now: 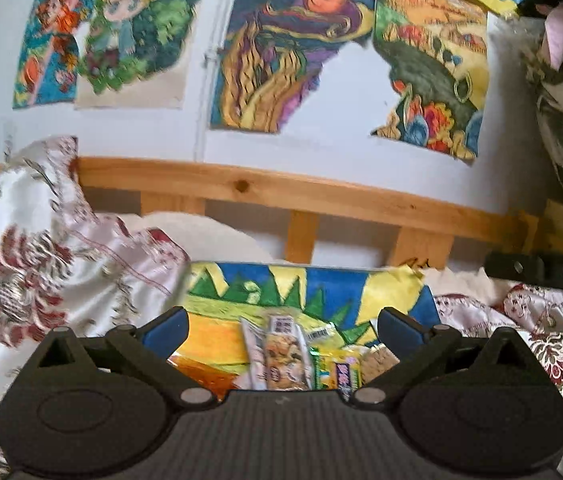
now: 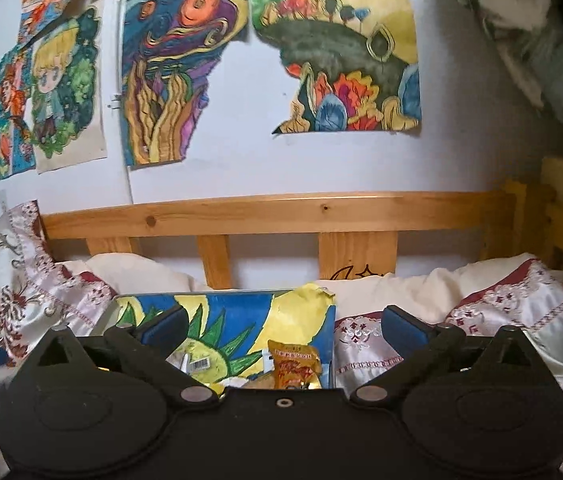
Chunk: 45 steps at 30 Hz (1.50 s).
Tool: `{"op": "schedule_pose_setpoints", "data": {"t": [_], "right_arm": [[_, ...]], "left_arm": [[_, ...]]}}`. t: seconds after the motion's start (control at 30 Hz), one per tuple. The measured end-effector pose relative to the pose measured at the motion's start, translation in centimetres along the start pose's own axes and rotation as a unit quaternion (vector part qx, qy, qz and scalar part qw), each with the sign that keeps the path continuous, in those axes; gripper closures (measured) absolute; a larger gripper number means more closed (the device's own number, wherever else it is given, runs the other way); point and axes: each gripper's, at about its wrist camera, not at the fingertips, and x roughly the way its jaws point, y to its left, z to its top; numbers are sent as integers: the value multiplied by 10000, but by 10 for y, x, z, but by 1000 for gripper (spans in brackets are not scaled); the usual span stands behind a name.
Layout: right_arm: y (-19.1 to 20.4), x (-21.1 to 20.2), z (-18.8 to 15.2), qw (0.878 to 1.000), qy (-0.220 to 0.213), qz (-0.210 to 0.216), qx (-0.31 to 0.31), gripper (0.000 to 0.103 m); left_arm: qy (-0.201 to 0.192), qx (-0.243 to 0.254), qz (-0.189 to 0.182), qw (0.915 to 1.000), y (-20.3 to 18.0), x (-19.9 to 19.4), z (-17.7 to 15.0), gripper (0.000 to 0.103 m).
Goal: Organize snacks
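Snacks (image 1: 285,354) on painted tray (image 1: 321,284), below empty wide-spread left tongs (image 1: 283,326)

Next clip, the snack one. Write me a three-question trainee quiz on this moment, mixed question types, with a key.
1. True or false: the left gripper is clamped on a snack packet.
2. The snack packets lie on: A) a bare wooden floor; B) a colourful painted sheet on the bed; C) a wall shelf.
3. Fill in: behind the bed runs a wooden ___, below the drawings on the wall.

Key
1. False: its fingers stand wide apart with nothing between them. The right gripper is the same.
2. B
3. rail
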Motion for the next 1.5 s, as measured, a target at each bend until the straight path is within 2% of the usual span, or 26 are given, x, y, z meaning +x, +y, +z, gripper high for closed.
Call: {"op": "schedule_pose_setpoints", "data": {"t": [0.23, 0.6, 1.07, 1.5], "right_arm": [[16, -44, 0, 9996, -66, 126, -231, 1], [28, -92, -14, 9992, 65, 181, -346, 1], [38, -121, -58, 9965, 710, 239, -362, 1], [46, -133, -69, 9963, 737, 287, -348, 1]], "left_arm": [[-176, 177, 63, 9997, 3, -37, 9, 1], [-58, 334, 133, 9993, 12, -78, 4, 1], [438, 526, 152, 9975, 27, -103, -21, 1], [626, 550, 258, 9962, 32, -114, -31, 1]]}}
